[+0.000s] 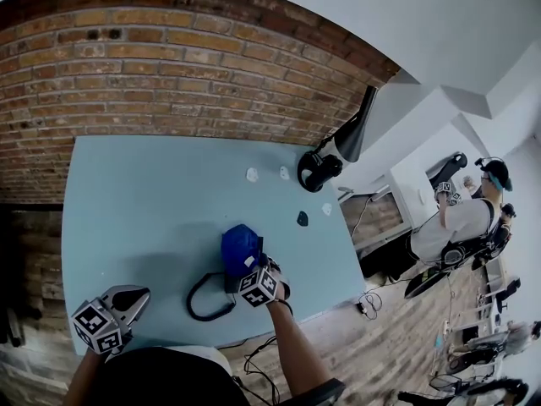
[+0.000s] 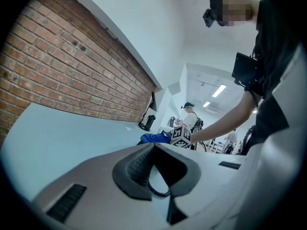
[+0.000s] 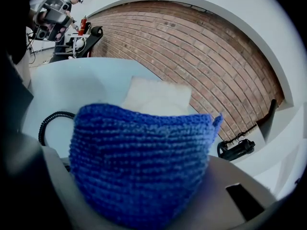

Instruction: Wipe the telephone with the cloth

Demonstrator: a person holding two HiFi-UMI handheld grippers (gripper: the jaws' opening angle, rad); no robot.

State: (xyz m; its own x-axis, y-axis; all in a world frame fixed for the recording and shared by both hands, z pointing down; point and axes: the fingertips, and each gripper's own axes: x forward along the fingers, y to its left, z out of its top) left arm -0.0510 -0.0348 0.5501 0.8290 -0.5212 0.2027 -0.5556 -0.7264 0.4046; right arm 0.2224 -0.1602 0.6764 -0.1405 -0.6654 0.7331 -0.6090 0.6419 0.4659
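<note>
Head view: the light blue counter (image 1: 152, 201) runs up to a brick wall (image 1: 169, 66), and a black lamp (image 1: 351, 134) stands at its far right corner. A person (image 1: 456, 227) stands well apart in the room behind.

Right gripper (image 1: 254, 273): it is over the near part of the counter, with the blue cloth (image 1: 239, 245) bunched at its front.

Left gripper (image 1: 139, 294): it is at the near left edge, well apart from the cloth, and it points toward the right gripper.

Right gripper view only: the jaws are clamped on the knitted cloth (image 3: 139, 162), which fills the space between them. A pale flat surface (image 3: 158, 97) shows just behind the cloth's upper edge. The head view does not show this surface.

Left gripper view only: the jaw tips of the left gripper (image 2: 153, 147) are together and nothing is held between them. A short piece of black coil shows through the gap below the tips.

Telephone: I cannot make out its body in any view, because the cloth and the right gripper cover that spot.

Coiled cord (image 1: 189, 303): this black cord lies in a loop on the counter, just beside the right gripper on its left. It shows also at the left in the right gripper view (image 3: 50, 121).
</note>
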